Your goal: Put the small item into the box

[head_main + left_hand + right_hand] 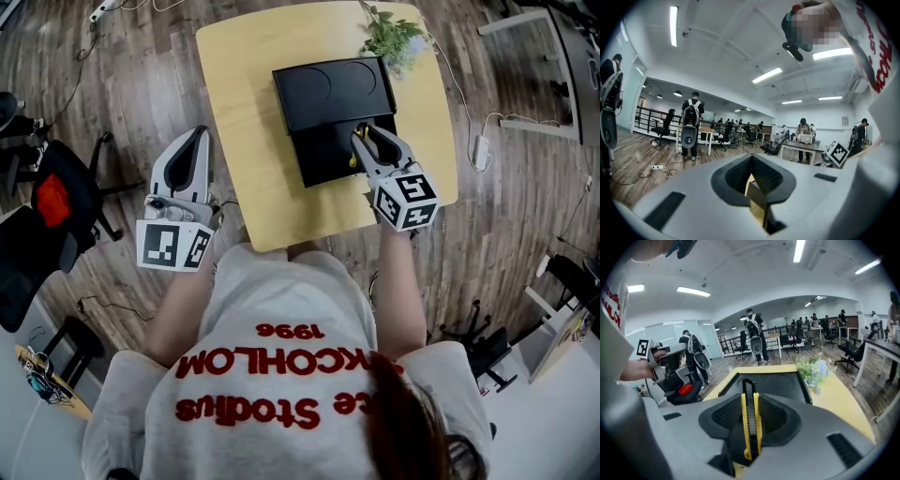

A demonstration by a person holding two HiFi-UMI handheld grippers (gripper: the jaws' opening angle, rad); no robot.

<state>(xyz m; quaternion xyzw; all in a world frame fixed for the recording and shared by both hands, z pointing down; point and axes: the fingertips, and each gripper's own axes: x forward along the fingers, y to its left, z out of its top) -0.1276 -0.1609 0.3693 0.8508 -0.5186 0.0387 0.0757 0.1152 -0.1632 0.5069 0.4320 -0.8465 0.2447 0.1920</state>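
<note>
Left gripper (751,159) jaws together, nothing between. Past the fingertips: open office, person with backpack (692,123) to their left, desk (802,146) to their right.

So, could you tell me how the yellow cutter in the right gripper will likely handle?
Probably stiff: the cutter stands straight between the right gripper's jaws. Likely light, since it looks slim and plastic. Its flat sides should stop it rolling in the box.

Head cam steeply down over table (234,94); right tool (750,404) cam close, facing across same table; left tool (751,164) cam near level, facing open office (740,126).
</note>
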